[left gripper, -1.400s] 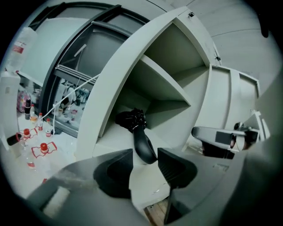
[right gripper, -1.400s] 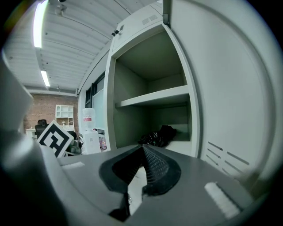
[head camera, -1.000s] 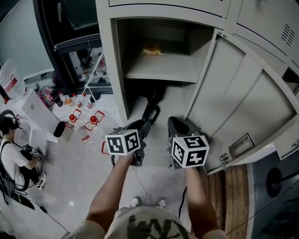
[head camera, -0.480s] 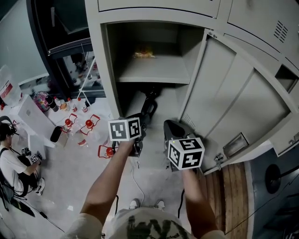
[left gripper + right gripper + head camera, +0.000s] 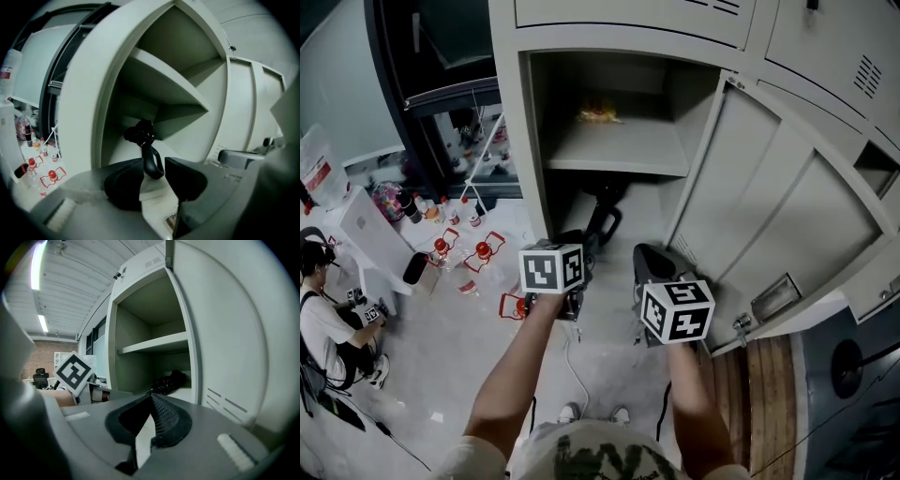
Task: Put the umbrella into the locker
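- The umbrella (image 5: 139,134) lies inside the locker (image 5: 511,141), on the floor of the compartment under the shelf (image 5: 619,150). Its bundled canopy points to the back, and its hooked handle (image 5: 149,152) points out at me.
- My left claw (image 5: 153,161) sits just in front of the opening, below the shelf. Its jaws have just been opening and now stand wide apart. The handle loop shows in the gap at their tips, but neither pad presses on it, so I have hold of nothing there.
- My right claw (image 5: 151,399) hovers below and to the right of the shelf, beside the open door (image 5: 769,216). Its jaws meet at the tips and hold nothing.
- I judge this to be the letting-go step, with the placing itself as good as done.
- Next I would draw the left claw straight back from under the shelf, keeping the jaws wide so the hook does not catch and drag the umbrella out. After that the door may want shutting.
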Motion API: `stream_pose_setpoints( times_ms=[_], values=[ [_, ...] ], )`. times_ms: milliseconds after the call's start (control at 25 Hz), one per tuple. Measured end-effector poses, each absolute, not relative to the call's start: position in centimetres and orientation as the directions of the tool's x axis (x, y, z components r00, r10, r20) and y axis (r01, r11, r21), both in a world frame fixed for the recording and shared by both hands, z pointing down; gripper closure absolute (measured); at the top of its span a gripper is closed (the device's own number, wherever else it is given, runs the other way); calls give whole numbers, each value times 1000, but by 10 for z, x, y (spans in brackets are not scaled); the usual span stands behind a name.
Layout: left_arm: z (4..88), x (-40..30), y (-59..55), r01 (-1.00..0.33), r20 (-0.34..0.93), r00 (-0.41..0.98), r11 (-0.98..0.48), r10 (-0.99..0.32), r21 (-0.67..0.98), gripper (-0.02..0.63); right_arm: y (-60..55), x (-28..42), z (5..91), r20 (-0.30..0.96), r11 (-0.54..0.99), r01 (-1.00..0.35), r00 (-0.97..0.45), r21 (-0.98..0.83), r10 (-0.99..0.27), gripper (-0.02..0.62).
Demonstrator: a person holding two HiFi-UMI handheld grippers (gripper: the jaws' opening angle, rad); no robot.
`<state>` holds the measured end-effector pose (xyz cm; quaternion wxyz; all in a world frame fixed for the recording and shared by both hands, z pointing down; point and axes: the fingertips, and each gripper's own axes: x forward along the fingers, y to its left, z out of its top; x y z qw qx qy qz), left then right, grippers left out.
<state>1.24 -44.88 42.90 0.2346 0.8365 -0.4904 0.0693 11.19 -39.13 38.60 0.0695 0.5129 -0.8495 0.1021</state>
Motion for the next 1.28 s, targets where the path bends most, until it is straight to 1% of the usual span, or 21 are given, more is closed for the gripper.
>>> stream_pose_setpoints(
  times_ms=[200,320,400,480,640,680,800,1280],
  values=[
    [406,-5,-426,-859,294,508,-452,-810,240,453,-391,110,373,199,450,-888,-459,-91,-866,597],
    [395,-23,-414,-868,278,495,-452,-823,205,456,-391,108,367,185,453,-887,-461,-84,-868,597],
    [388,-35,-407,-875,260,483,-446,-836,189,496,-390,106,363,178,455,-887,-461,-80,-869,597],
    [380,-43,-401,-879,243,476,-448,-845,164,511,-389,106,361,171,456,-887,-462,-79,-870,597],
    [369,-47,-397,-877,220,480,-471,-849,94,591,-389,103,358,168,460,-885,-465,-67,-869,597],
    [367,-48,-396,-876,218,481,-476,-849,75,600,-389,102,357,170,458,-887,-461,-59,-871,598],
    [365,-49,-394,-875,217,478,-482,-851,37,600,-388,101,355,164,454,-890,-455,-46,-875,598],
    [364,-51,-395,-876,216,478,-481,-851,41,600,-387,104,355,155,444,-894,-448,-62,-880,597]
  ],
)
